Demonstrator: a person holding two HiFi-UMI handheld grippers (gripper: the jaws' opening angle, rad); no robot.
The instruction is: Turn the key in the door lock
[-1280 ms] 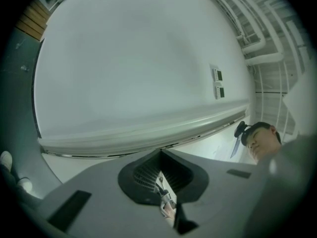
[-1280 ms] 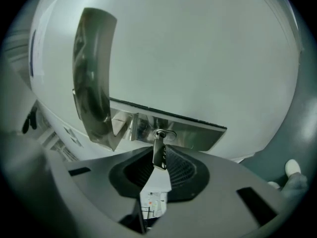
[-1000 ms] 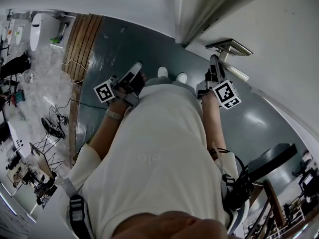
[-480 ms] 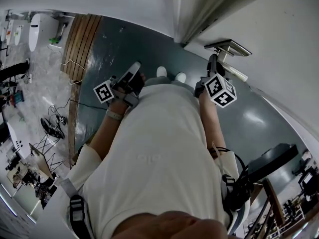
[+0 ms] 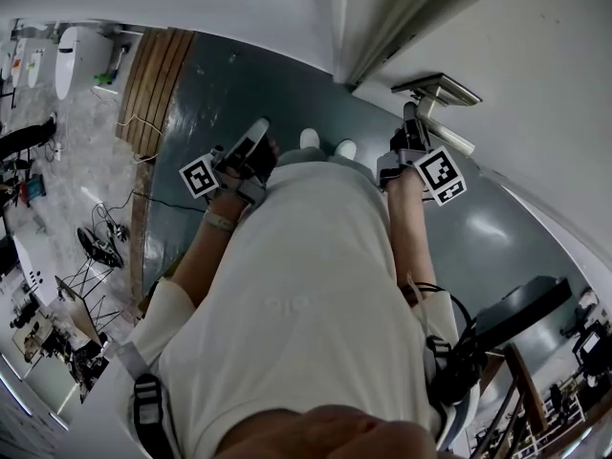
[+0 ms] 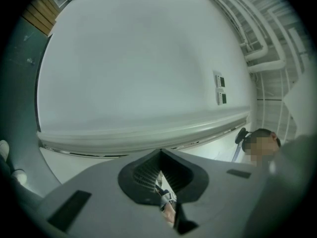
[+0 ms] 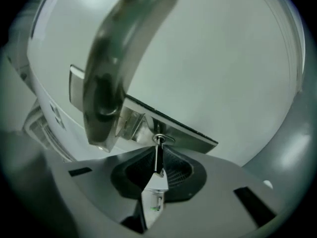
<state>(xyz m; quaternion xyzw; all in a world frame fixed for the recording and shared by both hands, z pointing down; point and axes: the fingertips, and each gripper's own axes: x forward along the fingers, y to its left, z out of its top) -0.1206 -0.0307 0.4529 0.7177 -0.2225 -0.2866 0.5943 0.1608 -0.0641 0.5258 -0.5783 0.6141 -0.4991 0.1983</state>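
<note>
Right gripper (image 7: 156, 175): your jaws have just been closing and now stand nearly together, pinching the flat head of the key (image 7: 159, 153) edge-on between the pads.
Key: it sits in the lock (image 7: 159, 139), just below and to the right of the door handle (image 7: 116, 58), with its blade already in the keyhole.
Left gripper (image 6: 161, 175): jaws together with nothing between them. It is well away from the door handle and faces a bare wall (image 6: 138, 68), so it plays no part here.
Slip: the pads catch only the near end of a thin metal head. If you twist before the pinch is firm, the pads will likely skate round the key and leave it unturned.
Bending: I judge the biggest danger to be rolling your wrist off the keyhole's line. That would lever the key sideways, and it could bind or bend.
Pull-out: drawing back while you turn could drag the key out of the lock.
Handle clash: the door handle hangs close above your jaws, so a wide roll may knock the gripper body against it.
</note>
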